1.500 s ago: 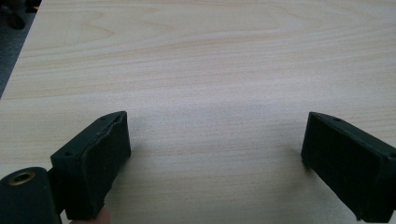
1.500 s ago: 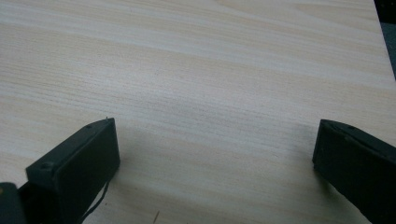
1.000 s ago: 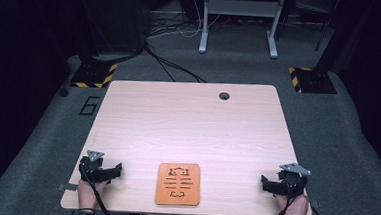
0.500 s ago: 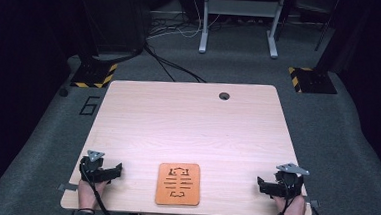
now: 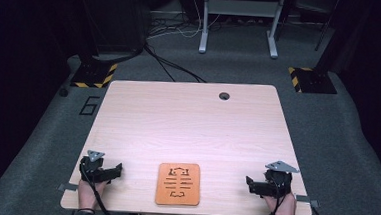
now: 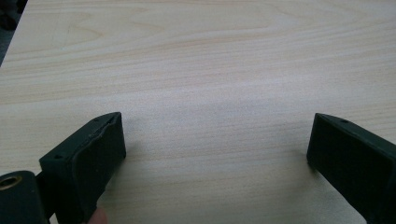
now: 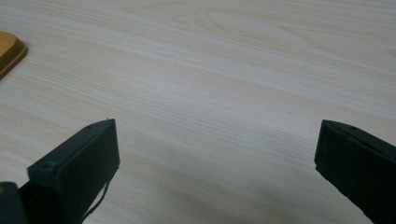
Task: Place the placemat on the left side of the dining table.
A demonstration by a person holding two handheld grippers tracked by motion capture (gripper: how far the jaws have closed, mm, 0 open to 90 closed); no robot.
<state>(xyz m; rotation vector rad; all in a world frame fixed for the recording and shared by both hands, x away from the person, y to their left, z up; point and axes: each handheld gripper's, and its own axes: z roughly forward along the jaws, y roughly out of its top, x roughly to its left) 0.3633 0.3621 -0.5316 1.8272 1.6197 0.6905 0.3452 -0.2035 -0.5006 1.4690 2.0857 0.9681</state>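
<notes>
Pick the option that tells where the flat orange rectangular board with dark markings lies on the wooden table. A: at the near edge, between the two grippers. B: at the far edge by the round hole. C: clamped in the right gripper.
A: the orange board lies flat at the near edge of the table, between the left gripper and the right gripper, touched by neither.

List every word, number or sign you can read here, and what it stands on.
"6": outlined on the floor left of the table.
Orange board: dark markings, too small to read.
Yellow-black hazard stripes on two floor plates, no text.
</notes>
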